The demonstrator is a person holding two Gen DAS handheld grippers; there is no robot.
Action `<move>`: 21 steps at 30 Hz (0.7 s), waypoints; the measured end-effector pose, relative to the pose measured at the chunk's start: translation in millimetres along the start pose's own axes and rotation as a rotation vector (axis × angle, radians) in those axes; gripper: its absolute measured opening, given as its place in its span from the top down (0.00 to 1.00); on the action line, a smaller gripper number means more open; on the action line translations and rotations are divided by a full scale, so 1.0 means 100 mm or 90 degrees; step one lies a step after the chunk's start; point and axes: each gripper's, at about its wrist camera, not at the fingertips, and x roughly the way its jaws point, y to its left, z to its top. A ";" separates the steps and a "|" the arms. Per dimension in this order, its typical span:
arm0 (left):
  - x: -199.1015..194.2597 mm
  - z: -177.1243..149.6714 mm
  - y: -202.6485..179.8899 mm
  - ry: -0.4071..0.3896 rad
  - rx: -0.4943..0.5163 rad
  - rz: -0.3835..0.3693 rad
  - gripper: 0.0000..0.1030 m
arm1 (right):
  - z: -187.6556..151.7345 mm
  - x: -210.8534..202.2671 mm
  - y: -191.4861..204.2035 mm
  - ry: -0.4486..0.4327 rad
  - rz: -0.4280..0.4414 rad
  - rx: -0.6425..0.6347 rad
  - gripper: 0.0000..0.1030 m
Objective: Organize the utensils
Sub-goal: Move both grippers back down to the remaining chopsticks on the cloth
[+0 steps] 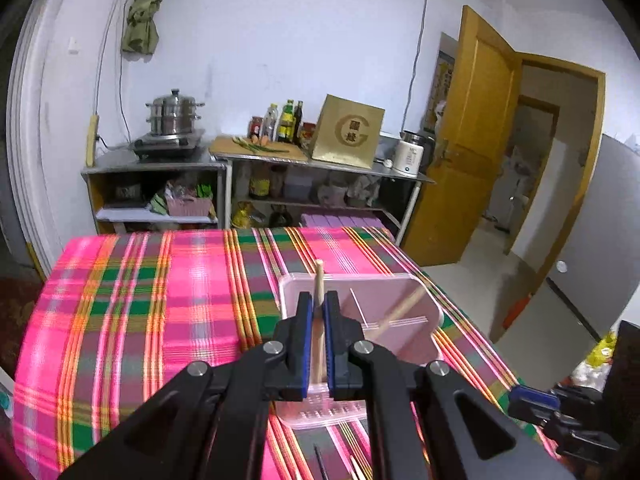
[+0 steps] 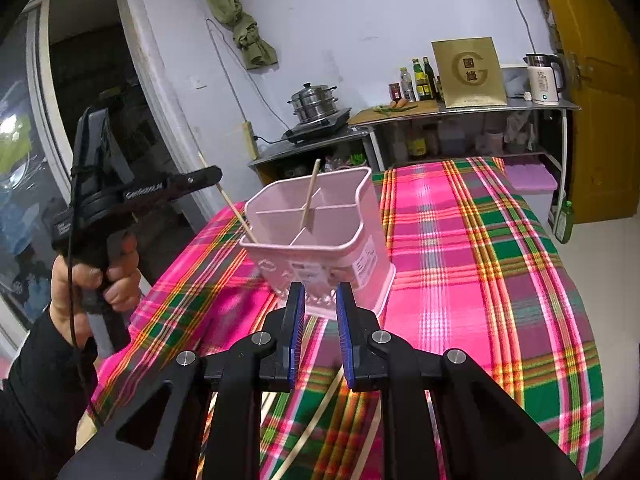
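Observation:
A pink divided utensil holder (image 1: pixel 416 300) stands on the plaid tablecloth (image 1: pixel 160 300). My left gripper (image 1: pixel 319 300) is shut on a wooden chopstick (image 1: pixel 319 276), held upright over the holder's near-left side. In the right wrist view that chopstick (image 2: pixel 236 212) slants down so its lower end is at the holder's (image 2: pixel 332 268) left rim, with a hand (image 2: pixel 80 280) gripping the left gripper's handle. Another chopstick (image 2: pixel 311 196) leans inside a compartment. My right gripper (image 2: pixel 318 312) hovers just in front of the holder, open and with nothing between its jaws.
Loose chopsticks (image 2: pixel 316 420) lie on the cloth below the right gripper, and more chopsticks (image 1: pixel 320 462) show under the left one. Steel shelves (image 1: pixel 224 160) with a steamer pot (image 1: pixel 174 116), bottles and a kettle (image 2: pixel 542 80) stand behind the table. A yellow door (image 1: pixel 472 140) is open at the right.

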 end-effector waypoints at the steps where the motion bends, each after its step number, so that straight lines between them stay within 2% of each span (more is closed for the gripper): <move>1: -0.03 -0.05 0.01 0.003 -0.004 -0.003 0.94 | -0.03 -0.02 0.01 0.000 0.001 0.000 0.84; 4: -0.12 -0.21 0.02 0.011 -0.010 -0.003 0.91 | -0.12 -0.06 0.07 0.003 -0.003 -0.004 0.84; 8: -0.28 -0.43 0.04 0.014 -0.018 -0.002 0.80 | -0.25 -0.14 0.15 0.009 -0.010 -0.014 0.84; 9: -0.32 -0.49 0.04 0.013 -0.018 -0.002 0.80 | -0.28 -0.16 0.17 0.011 -0.013 -0.016 0.82; 11: -0.39 -0.61 0.03 0.016 -0.019 -0.002 0.78 | -0.34 -0.19 0.21 0.014 -0.016 -0.020 0.72; 13: -0.47 -0.73 0.01 0.019 -0.017 -0.001 0.78 | -0.40 -0.22 0.25 0.018 -0.016 -0.028 0.69; 21: -0.72 -1.28 -0.06 0.038 -0.007 0.020 0.73 | -0.69 -0.29 0.38 0.031 -0.029 -0.050 0.69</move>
